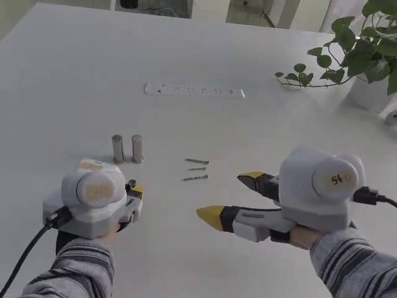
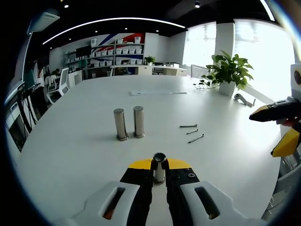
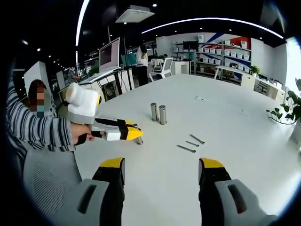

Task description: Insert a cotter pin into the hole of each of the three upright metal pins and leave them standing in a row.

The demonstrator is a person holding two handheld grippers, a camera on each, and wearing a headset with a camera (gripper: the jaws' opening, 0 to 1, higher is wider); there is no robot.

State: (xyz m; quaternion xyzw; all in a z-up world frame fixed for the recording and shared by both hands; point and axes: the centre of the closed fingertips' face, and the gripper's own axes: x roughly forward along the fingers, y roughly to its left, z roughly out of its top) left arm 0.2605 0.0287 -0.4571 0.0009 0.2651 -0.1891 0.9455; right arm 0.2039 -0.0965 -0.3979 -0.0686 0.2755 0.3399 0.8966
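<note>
Your left gripper is clamped on one metal pin, which stands upright between the yellow tips. Your right gripper is spread wide and holds nothing; it hovers over bare tabletop just right of the three cotter pins. Those lie loose, side by side, between the two grippers. The other two metal pins stand upright close together, just beyond the left gripper. There is plenty of open white table on all sides, with the far edge well beyond. A power strip lies farther back, and a potted plant sits far right. A handwritten label on the right gripper's body reads "56". The room is an open office with shelves of bins, monitors and chairs.
</note>
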